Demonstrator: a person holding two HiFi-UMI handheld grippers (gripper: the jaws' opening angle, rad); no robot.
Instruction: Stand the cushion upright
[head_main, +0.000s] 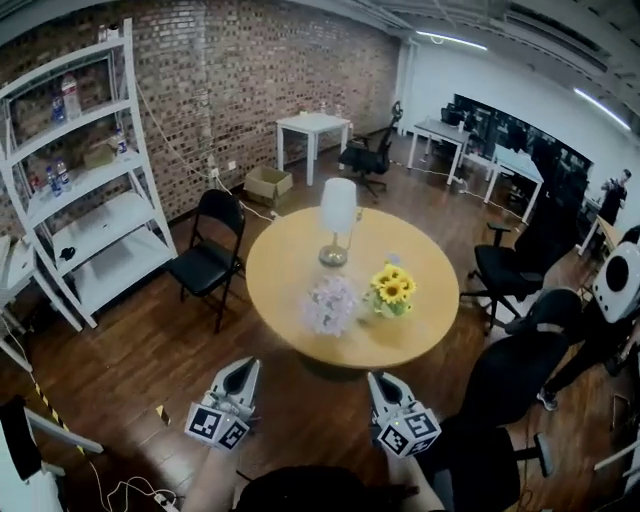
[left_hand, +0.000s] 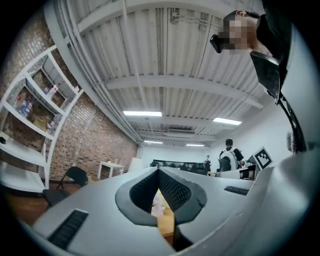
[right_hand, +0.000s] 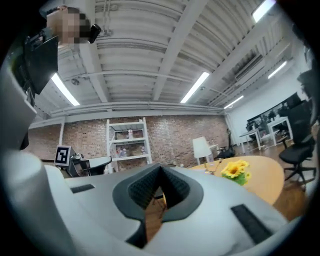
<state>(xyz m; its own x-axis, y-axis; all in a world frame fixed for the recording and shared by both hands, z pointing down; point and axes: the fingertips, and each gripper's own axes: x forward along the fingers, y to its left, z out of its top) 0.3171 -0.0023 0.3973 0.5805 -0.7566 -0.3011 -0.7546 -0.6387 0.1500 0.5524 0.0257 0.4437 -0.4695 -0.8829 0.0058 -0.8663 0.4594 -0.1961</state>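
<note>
At the near edge, left gripper (head_main: 244, 368): jaws pressed together, nothing gripped.
Right gripper (head_main: 377, 380): likewise closed and empty, probably carried so while the cushion is sought.
Round table (head_main: 285, 265): lamp (head_main: 338, 210) and sunflowers (head_main: 392, 288) set centrally.
Cushion: seen in no view.

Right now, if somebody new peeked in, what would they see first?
Probably the round table in the middle of the room, with a white lamp, sunflowers and pale flowers on it. Next come the left gripper and right gripper low in front, both with jaws shut and holding nothing. No cushion shows anywhere.
</note>
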